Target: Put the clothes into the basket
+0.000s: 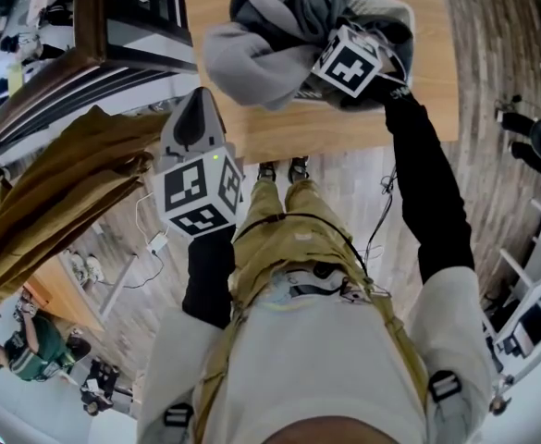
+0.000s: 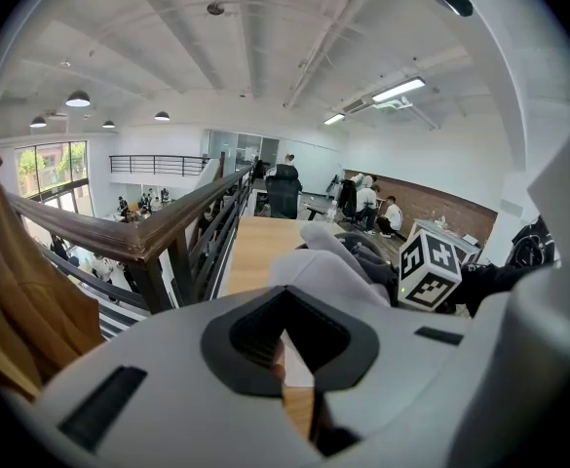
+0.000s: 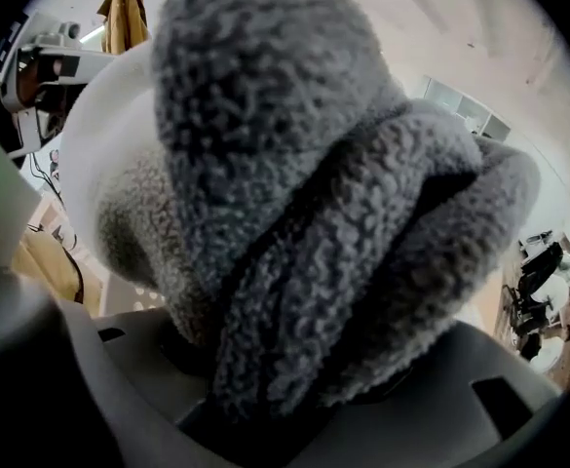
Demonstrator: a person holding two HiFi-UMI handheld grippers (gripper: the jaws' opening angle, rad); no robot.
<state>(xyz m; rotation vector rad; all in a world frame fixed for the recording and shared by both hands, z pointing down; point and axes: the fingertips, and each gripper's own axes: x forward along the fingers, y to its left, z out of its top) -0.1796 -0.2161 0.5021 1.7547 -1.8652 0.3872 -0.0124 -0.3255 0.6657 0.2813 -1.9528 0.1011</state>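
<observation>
Right gripper (image 1: 330,44) clamps bunched grey fleece (image 1: 252,58), sleeve end pointing left.

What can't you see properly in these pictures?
- Inside of the white basket: the grey fleece garment, clamped in the right gripper, covers it in the head view and fills the right gripper view.
- Brown garment: the head view's left edge cuts it off, so its kind is unclear.
- People on the lower floor: too small in the head view to tell what they're doing.
</observation>
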